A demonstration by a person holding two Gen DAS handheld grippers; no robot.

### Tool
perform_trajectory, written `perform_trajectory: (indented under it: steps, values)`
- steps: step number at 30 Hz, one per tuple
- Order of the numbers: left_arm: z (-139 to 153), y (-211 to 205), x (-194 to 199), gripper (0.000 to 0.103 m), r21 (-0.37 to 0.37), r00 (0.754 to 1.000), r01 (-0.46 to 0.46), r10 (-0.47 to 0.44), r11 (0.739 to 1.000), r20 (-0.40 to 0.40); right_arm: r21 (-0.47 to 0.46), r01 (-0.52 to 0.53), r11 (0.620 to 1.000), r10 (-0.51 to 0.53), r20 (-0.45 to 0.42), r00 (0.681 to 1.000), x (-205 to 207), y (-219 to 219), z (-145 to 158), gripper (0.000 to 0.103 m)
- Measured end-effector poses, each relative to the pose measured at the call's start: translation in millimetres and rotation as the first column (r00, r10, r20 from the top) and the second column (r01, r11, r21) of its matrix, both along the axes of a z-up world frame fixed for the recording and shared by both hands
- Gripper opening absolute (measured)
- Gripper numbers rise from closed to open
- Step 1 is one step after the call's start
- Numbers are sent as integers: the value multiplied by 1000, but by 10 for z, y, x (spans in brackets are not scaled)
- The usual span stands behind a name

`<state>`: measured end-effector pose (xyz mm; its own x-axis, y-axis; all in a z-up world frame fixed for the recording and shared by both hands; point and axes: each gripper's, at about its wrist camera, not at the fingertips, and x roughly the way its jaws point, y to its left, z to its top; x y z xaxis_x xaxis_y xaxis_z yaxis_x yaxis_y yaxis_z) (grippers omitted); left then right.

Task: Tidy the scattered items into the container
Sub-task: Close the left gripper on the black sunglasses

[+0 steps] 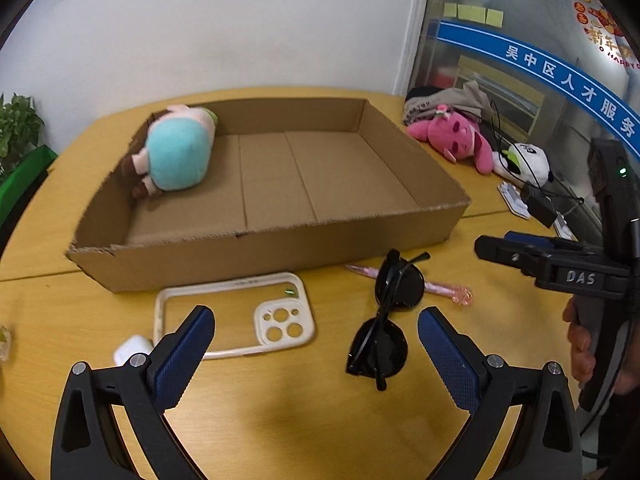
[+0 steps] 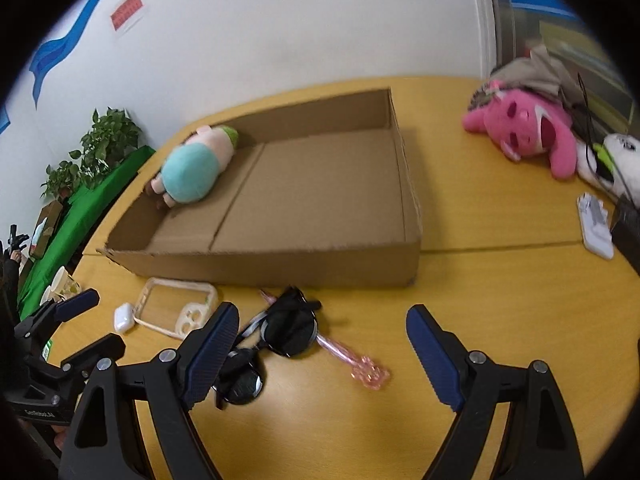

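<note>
A shallow cardboard box [image 1: 280, 256] [image 2: 280, 268] stands on the yellow table with a teal and pink plush doll [image 1: 178, 156] [image 2: 192, 168] lying in its far left corner. In front of the box lie a cream phone case [image 1: 236, 316] [image 2: 176, 308], a white earbud case [image 1: 132, 348] [image 2: 123, 317], black sunglasses [image 1: 384, 316] [image 2: 280, 336] and a pink pen [image 1: 448, 290] [image 2: 352, 356]. My left gripper [image 1: 316, 340] is open and empty above the phone case and sunglasses. My right gripper [image 2: 320, 344] is open and empty above the sunglasses and pen.
A pink plush [image 1: 456, 140] [image 2: 524, 128], a white panda plush [image 1: 524, 164], clothing, cables and a white charger [image 2: 596, 224] lie at the right. A potted plant [image 2: 100, 148] on green cloth stands at the left. Paper cups [image 2: 60, 284] stand at the table's left edge.
</note>
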<state>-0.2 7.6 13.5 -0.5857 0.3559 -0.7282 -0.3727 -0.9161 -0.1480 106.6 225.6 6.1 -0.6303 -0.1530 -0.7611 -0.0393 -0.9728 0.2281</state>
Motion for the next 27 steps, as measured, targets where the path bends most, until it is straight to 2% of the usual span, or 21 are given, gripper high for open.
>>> perform_trajectory:
  steps: [5, 8, 14, 16, 19, 27]
  values:
    - [-157, 142, -78, 102, 49, 996, 50, -53, 998, 66, -51, -40, 998, 43, 65, 997, -85, -2, -265, 86]
    - [-311, 225, -161, 97, 54, 991, 44, -50, 998, 123, -97, -73, 993, 80, 68, 995, -208, -56, -322, 86]
    - [-601, 383, -199, 67, 59, 969, 60, -72, 996, 237, -181, -110, 977, 132, 114, 985, -489, -150, -514, 86]
    - [-683, 401, -196, 45, 45, 960, 65, -75, 997, 269, -203, -121, 972, 147, 120, 982, -497, -189, -559, 86]
    - [-752, 380, -178, 26, 56, 953, 72, -85, 996, 290, -216, -124, 968, 152, 119, 981, -434, -222, -587, 86]
    - [-728, 288, -146, 23, 109, 938, 83, -114, 991, 327, -315, -108, 943, 148, 105, 983, -27, -137, -539, 86]
